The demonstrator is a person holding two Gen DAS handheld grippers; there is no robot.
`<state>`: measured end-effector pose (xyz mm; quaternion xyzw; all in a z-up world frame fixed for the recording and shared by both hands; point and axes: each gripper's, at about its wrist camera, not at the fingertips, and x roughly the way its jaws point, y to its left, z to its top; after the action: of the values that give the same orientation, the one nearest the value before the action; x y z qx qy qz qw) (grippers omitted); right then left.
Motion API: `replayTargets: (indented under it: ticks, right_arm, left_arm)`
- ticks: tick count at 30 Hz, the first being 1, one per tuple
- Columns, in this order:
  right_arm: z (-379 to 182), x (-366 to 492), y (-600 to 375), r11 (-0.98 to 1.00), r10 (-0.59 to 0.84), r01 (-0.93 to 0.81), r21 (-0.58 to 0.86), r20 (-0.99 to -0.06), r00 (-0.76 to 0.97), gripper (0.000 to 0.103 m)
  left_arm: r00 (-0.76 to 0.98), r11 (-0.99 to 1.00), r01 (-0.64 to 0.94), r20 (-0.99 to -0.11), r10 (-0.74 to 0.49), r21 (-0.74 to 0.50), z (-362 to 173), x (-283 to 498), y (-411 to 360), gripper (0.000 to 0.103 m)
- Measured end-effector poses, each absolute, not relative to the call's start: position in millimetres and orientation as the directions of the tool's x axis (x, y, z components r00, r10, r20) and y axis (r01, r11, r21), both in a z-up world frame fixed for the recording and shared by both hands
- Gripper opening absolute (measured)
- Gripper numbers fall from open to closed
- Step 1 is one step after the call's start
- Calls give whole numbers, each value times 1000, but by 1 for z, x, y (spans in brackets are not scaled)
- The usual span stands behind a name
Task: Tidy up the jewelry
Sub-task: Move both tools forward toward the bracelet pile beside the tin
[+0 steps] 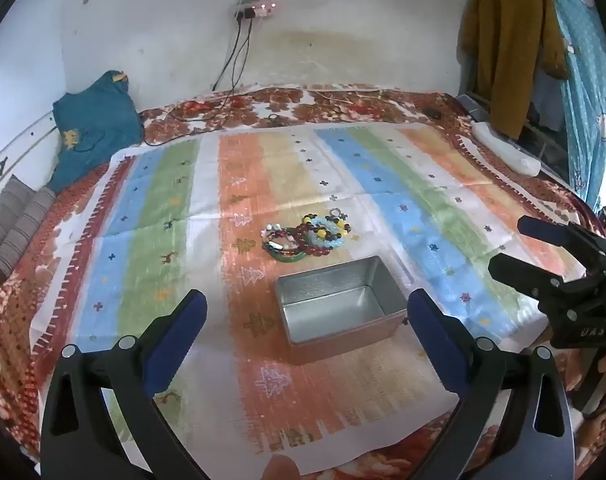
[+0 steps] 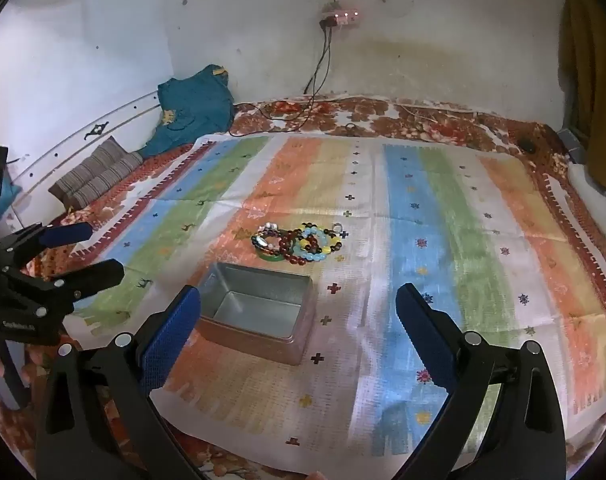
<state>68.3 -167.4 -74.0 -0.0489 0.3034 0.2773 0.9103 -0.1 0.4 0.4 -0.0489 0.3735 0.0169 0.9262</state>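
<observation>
A pile of beaded bracelets [image 1: 309,236] lies on the striped cloth [image 1: 151,216], just beyond an open, empty metal tin [image 1: 339,304]. The pile [image 2: 299,242] and the tin [image 2: 259,312] also show in the right wrist view. My left gripper [image 1: 307,304] is open, held above the cloth near the tin's front; it appears at the left of the right wrist view [image 2: 99,252]. My right gripper [image 2: 299,300] is open and empty, to the right of the tin; it appears at the right edge of the left wrist view [image 1: 507,246].
The striped cloth covers a bed with a floral blanket [image 1: 343,104]. A teal garment [image 1: 95,120] and striped pillows [image 1: 15,220] lie at the back left. Cables [image 1: 231,72] hang from a wall socket. Clothes [image 1: 511,44] hang at the right.
</observation>
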Motion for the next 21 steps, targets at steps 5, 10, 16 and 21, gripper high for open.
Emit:
replayTargets:
  ticks: [5, 10, 16, 21]
  right_arm:
    - [-70, 68, -174, 848, 460, -525, 74, -593, 661, 99]
    - [-77, 69, -163, 859, 439, -508, 66, -605, 664, 99]
    - [-72, 70, -174, 852, 470, -510, 120, -603, 644, 99]
    - [-71, 70, -171, 859, 458, -497, 119, -611, 645, 99]
  left_arm:
    - [744, 994, -54, -667, -26, -98, 4, -2, 11, 98]
    - [753, 998, -58, -658, 18, -38, 4, -7, 0, 98]
    - [741, 995, -55, -671, -11, -77, 2, -10, -1, 98]
    - [730, 994, -83, -684, 11, -72, -1, -7, 3, 98]
